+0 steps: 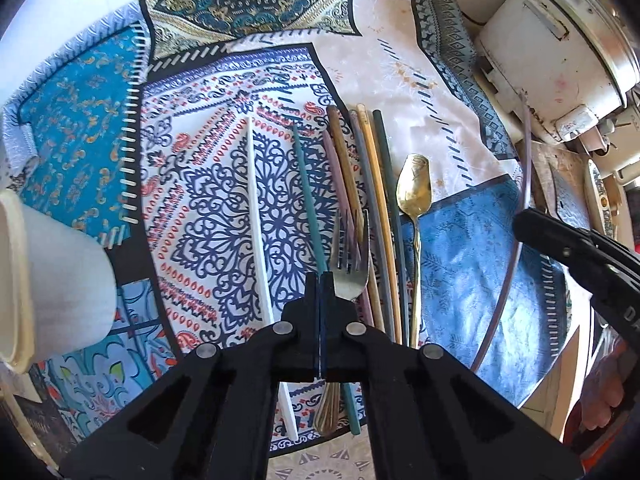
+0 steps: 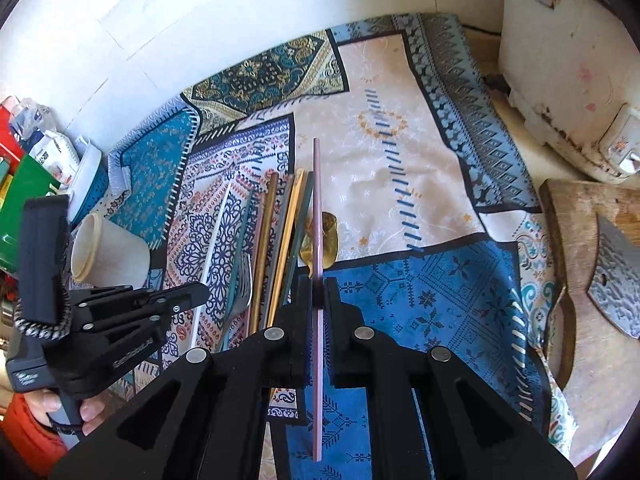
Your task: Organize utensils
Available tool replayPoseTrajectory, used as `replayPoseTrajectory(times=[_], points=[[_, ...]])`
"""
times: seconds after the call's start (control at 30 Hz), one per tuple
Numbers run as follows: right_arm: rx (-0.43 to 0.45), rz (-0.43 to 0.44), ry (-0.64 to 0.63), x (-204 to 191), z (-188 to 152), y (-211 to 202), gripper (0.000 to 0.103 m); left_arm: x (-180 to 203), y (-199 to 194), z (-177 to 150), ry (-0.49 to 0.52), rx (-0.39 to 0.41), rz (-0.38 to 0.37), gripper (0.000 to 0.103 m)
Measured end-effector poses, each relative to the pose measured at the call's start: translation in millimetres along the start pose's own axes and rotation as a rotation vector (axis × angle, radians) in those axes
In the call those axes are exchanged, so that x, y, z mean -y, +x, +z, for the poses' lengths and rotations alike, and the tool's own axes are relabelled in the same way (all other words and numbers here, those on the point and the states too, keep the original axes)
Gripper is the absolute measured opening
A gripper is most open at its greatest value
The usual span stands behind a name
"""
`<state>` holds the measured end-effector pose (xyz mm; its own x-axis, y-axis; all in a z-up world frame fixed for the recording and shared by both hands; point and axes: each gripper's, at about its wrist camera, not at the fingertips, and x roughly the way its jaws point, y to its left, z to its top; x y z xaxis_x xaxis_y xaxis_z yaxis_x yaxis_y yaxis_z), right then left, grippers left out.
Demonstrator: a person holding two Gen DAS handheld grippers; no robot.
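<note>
Patchwork-patterned blue cloth is covering the table in the left wrist view, where the left tool is hovering with its fingers pressed together on nothing, just above a silver metal fork, a row of coloured chopsticks and a gold spoon.

From the right wrist view, the right tool is clamping a mauve chopstick above the cloth. Lowering it parallel beside the row should be keeping things tidy; a white paper cup is lying nearby.
</note>
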<state>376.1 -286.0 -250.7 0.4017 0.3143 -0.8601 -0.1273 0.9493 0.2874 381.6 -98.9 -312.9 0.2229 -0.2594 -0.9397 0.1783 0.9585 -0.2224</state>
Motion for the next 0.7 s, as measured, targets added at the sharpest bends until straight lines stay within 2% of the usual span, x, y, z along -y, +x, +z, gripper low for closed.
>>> replayPoseTrajectory(times=[0.1, 0.17, 0.3, 0.4, 0.7], points=[[0.009, 0.000, -0.001, 0.4, -1.8, -4.6, 0.005, 12.0, 8.1, 6.2, 0.028, -0.035, -0.027, 0.002], [0.014, -0.002, -0.001, 1.4, -3.8, -6.8, 0.005, 22.0, 12.5, 6.4, 0.063, -0.043, -0.031, 0.008], [0.014, -0.005, 0.013, 6.3, -7.2, -7.0, 0.005, 36.4, 22.7, 7.9, 0.101, -0.050, -0.029, 0.020], [0.015, -0.007, 0.024, 9.5, -8.7, -7.6, 0.005, 40.3, 31.1, 16.0, 0.077, -0.042, -0.001, 0.032], [0.033, -0.012, 0.030, 16.9, -8.2, -12.7, 0.005, 45.2, 50.1, 39.6, 0.043, -0.031, 0.033, 0.033]])
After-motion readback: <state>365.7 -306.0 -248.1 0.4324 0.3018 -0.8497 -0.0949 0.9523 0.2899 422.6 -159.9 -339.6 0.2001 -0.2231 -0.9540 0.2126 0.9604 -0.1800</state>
